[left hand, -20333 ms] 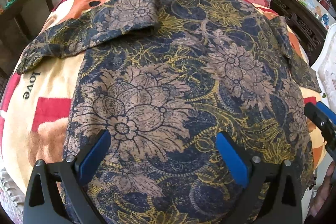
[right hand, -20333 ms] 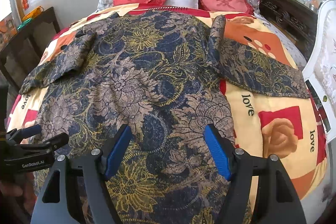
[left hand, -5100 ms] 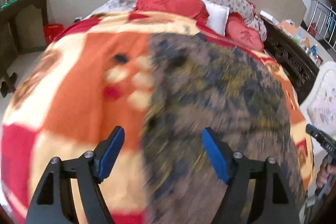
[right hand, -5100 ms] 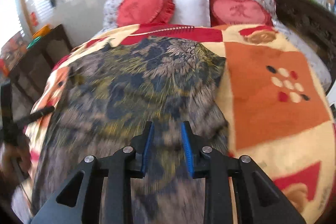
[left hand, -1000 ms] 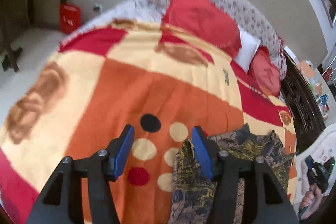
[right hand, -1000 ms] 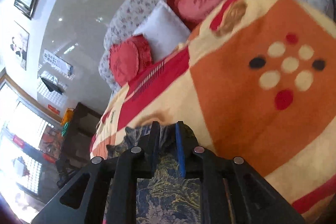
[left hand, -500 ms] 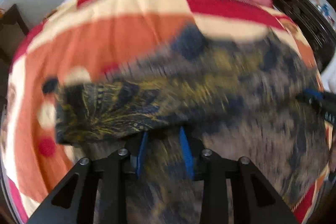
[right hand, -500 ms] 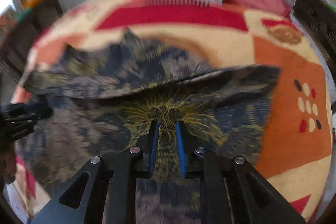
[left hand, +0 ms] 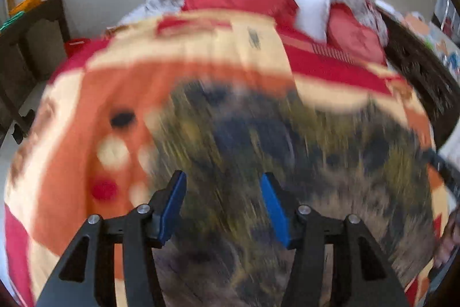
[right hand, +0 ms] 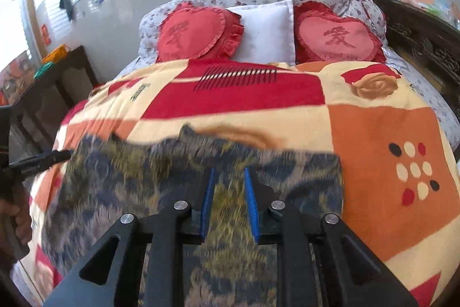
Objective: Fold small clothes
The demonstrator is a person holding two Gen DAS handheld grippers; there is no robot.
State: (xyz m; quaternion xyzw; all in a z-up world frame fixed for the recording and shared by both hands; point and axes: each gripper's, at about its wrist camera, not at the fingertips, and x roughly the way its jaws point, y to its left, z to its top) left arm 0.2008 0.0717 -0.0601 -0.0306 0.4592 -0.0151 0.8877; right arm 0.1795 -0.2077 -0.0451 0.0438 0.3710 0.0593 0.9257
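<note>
The shirt [right hand: 138,183], dark blue with gold and tan flowers, lies folded on the blanket [right hand: 388,134] at the near end of the bed; its far edge runs across the bed's middle (blur hides the finer creases). The left gripper [left hand: 222,203] hangs over the shirt's left part, jaws wide apart, nothing between them. The right gripper [right hand: 228,199] hangs over the shirt's right part, jaws parted by a narrow gap; whether cloth sits in that gap cannot be told. Two red cushions [right hand: 198,33] flank a white pillow [right hand: 264,33] at the far end.
</note>
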